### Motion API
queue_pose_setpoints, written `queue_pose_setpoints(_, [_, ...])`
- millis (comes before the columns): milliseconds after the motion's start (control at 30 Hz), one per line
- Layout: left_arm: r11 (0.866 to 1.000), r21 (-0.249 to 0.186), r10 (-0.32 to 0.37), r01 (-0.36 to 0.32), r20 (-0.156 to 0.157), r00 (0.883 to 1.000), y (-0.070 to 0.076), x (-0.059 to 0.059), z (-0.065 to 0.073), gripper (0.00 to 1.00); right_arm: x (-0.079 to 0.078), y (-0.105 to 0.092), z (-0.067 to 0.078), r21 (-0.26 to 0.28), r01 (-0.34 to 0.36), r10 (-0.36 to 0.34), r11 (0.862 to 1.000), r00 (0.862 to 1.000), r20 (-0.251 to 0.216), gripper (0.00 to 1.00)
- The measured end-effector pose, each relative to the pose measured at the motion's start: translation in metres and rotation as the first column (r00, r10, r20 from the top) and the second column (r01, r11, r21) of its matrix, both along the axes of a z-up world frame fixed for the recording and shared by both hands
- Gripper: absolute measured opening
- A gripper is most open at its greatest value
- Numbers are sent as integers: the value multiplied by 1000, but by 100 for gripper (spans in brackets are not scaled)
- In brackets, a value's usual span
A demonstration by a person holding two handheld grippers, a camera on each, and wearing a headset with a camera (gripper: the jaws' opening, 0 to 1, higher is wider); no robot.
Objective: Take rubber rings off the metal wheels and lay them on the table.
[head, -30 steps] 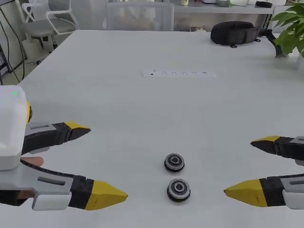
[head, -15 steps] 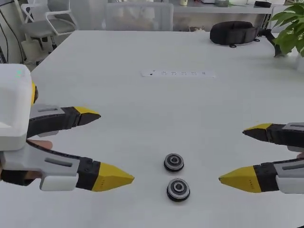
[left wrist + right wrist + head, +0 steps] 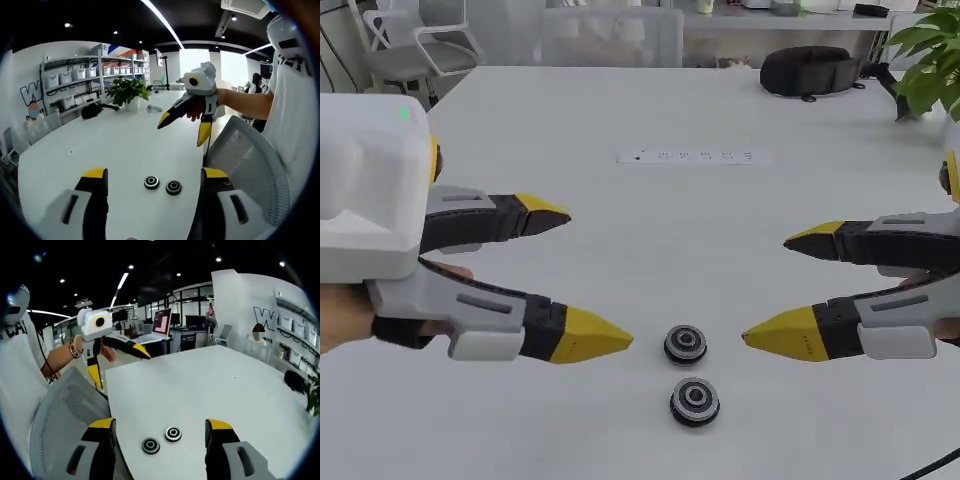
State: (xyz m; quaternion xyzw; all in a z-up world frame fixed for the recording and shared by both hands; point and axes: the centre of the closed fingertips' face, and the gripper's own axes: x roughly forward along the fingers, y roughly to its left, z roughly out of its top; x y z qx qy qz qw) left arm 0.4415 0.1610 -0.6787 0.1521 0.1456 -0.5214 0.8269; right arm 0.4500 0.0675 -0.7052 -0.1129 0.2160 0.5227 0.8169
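Two open claws face each other across two small wheels on a white table.

The left gripper (image 3: 600, 278) and right gripper (image 3: 764, 290) each have their jaws spread wide and hold nothing. The jaws are black and taper to smooth yellow wedge tips, on grey and white plastic bodies. They point at each other over the near part of the matte table (image 3: 650, 230). Between them lie the far wheel (image 3: 686, 344) and the near wheel (image 3: 695, 400), just apart, one behind the other. Each is a small round disc lying flat with its axle hole up, and has a shiny metal hub with a black rubber ring (image 3: 675, 402) around it. The far wheel sits between the two lower jaw tips and touches neither. Farther back on the table are a flat white power strip (image 3: 695, 156), a black bag (image 3: 815, 70) and, far right, a leafy plant (image 3: 930, 65).
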Motion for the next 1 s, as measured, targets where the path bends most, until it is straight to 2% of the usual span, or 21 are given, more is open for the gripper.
queue_pose_setpoints(167, [998,35,-45,44,42,998,-10,4,1,69,-1,10,0,-18,-44,44,999,999,10,66])
queue_pose_setpoints(367, [995,44,-91,89,43,995,-23,3,-5,65,0,20,-2,-27,-83,83,996,996,19,62])
queue_pose_setpoints(533, [992,42,-123,121,39,992,-31,7,-12,62,1,26,-10,-4,-101,101,995,995,-4,56])
queue_pose_setpoints(600, [992,38,-124,122,34,992,-32,11,-16,62,1,29,-12,13,-112,112,994,994,-6,54])
queue_pose_setpoints(767, [990,-12,-143,144,41,989,-41,17,-15,60,-1,34,-19,35,-142,143,989,990,-22,50])
queue_pose_setpoints(900, [983,-14,-181,182,32,983,-49,17,-24,55,1,35,-31,56,-138,140,989,989,-42,47])
queue_pose_setpoints(1000, [980,-31,-198,199,31,980,-56,19,-30,52,1,32,-40,67,-139,143,988,988,-57,45])
